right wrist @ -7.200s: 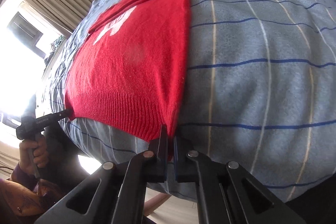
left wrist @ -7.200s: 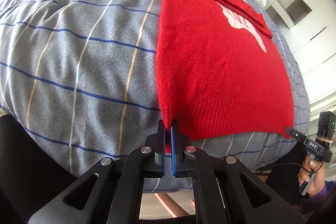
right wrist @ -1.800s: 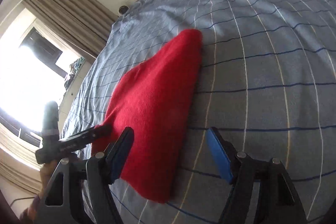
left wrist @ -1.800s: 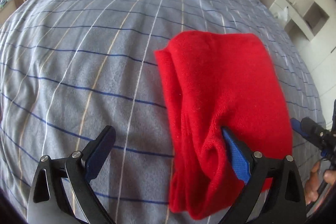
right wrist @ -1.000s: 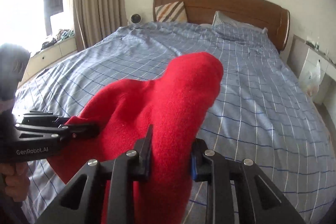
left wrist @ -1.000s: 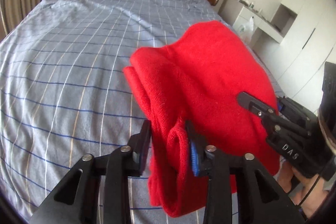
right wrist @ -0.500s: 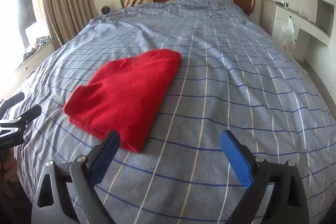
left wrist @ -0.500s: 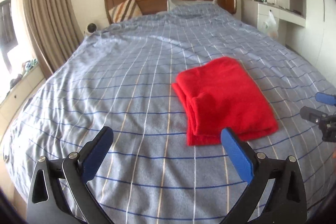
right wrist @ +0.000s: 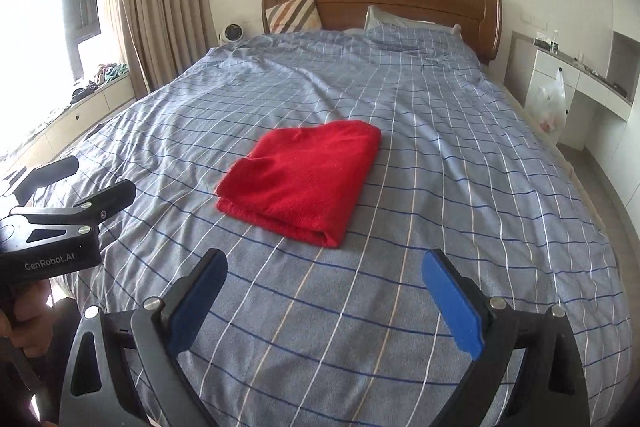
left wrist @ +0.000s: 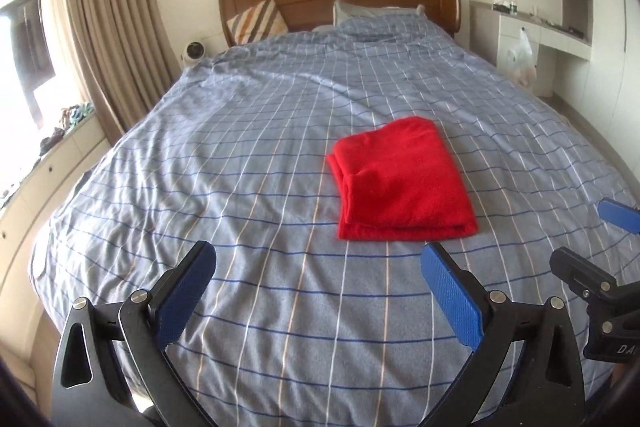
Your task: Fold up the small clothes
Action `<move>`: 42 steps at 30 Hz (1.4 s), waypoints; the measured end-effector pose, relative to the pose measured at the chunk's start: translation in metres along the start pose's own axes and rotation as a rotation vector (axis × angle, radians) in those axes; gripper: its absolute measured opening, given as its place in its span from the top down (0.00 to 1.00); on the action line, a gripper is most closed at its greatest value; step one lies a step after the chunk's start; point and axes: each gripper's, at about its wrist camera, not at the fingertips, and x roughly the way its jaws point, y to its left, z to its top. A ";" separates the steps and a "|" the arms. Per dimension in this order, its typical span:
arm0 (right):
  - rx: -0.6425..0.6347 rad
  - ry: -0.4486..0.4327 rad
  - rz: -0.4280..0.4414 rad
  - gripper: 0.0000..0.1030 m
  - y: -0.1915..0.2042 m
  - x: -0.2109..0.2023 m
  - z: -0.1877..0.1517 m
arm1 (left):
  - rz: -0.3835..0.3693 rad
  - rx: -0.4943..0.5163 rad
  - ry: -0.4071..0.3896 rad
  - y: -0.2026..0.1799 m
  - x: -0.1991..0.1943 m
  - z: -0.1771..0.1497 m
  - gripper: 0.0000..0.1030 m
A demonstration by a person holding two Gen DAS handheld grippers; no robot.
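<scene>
Red sweater (left wrist: 402, 179) lies folded on the bed (left wrist: 240, 147), at your twelve o'clock; your left gripper (left wrist: 320, 291) and right gripper (right wrist: 326, 297) hang back, jaws wide open and empty, suggesting folding is finished.

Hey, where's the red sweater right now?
The folded red sweater lies on the blue checked bedspread, just ahead of both open grippers, touching neither.

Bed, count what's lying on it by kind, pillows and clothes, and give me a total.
Folded red sweater: 1
Striped cushion: 1
Pillow at the headboard, partly under the checked cover: 1
Total: 3
</scene>
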 end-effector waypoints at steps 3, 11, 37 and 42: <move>0.013 0.019 -0.003 0.04 0.002 -0.009 -0.007 | -0.017 0.008 0.055 -0.004 -0.004 -0.010 0.00; -0.004 0.114 -0.054 0.04 0.018 -0.035 -0.032 | 0.016 0.004 0.088 -0.004 -0.029 -0.038 0.00; 0.020 0.059 -0.159 0.01 0.021 -0.080 -0.024 | -0.010 -0.009 0.082 -0.003 -0.056 -0.039 0.00; 0.027 0.065 -0.169 0.01 0.018 -0.079 -0.027 | -0.049 -0.038 0.088 -0.001 -0.056 -0.040 0.00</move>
